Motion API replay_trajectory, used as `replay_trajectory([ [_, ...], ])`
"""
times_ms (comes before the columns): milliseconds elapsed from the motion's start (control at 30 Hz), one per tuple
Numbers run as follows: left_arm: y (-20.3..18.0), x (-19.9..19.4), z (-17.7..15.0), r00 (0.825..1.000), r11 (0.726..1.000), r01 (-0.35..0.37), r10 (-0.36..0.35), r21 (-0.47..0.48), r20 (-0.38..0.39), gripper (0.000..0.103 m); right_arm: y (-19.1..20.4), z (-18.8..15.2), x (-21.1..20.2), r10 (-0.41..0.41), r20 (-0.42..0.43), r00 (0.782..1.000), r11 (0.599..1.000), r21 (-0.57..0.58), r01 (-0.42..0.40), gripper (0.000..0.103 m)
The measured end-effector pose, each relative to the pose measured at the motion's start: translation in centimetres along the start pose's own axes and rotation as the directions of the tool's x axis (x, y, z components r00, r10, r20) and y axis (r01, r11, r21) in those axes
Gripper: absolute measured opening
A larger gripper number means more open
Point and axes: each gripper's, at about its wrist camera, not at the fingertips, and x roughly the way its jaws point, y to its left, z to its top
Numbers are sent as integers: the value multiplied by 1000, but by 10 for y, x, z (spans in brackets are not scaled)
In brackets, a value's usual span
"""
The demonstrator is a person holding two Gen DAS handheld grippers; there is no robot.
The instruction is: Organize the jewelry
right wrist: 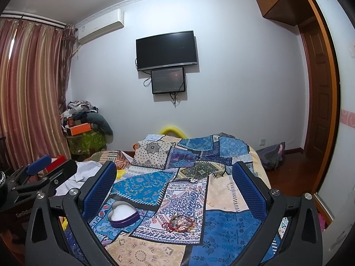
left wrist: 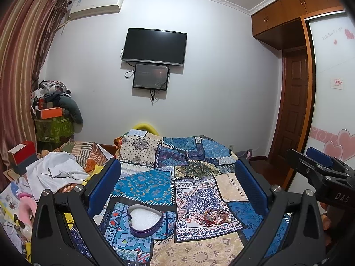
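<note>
A purple heart-shaped tin (left wrist: 143,220) with white padding lies open on the patchwork bedspread (left wrist: 199,190); it also shows in the right wrist view (right wrist: 124,214). A small heap of red and beaded bracelets (left wrist: 214,217) lies to its right, also in the right wrist view (right wrist: 180,222). My left gripper (left wrist: 177,177) is open and empty, held above and short of both. My right gripper (right wrist: 175,177) is open and empty too, and appears at the right edge of the left view (left wrist: 319,166). The left gripper appears at the left of the right view (right wrist: 42,168).
White cloth (left wrist: 55,173) and soft toys (left wrist: 24,208) clutter the bed's left side beside a red box (left wrist: 22,153). A pile of clothes and boxes (left wrist: 53,110) stands in the far left corner. A wardrobe and door (left wrist: 295,110) are on the right, with a bag (right wrist: 271,157) on the floor.
</note>
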Motion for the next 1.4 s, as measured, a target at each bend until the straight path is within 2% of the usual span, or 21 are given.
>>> replay_trajectory([
  [300,-2,11,-3,1000,1000,-1,1,10,-24,103,-13,-7,12,-30,-22,999,999,16,31,103],
  [533,-5,41,-10,996,1000,-5,6,12,-87,103,-40,-18,31,-99,-71,993,994,34,102,103],
  [767,-14,92,-32,976,999,35,-29,24,-218,103,-82,-37,59,-219,-178,959,973,34,229,103],
  [967,-26,143,-66,922,995,93,-69,44,-380,102,-107,-56,79,-272,-281,920,957,20,289,103],
  [1033,-29,158,-80,895,993,114,-86,38,-437,94,-109,-62,84,-266,-312,912,959,9,282,103],
  [1167,-32,182,-103,840,988,156,-132,2,-526,86,-109,-76,98,-211,-359,909,975,-14,221,103],
  [1333,-40,195,-121,806,981,193,-147,18,-574,78,-104,-89,114,-132,-409,903,990,-18,137,103],
  [1400,-41,198,-126,791,978,207,-158,14,-592,73,-101,-93,119,-98,-426,900,995,-11,102,99],
])
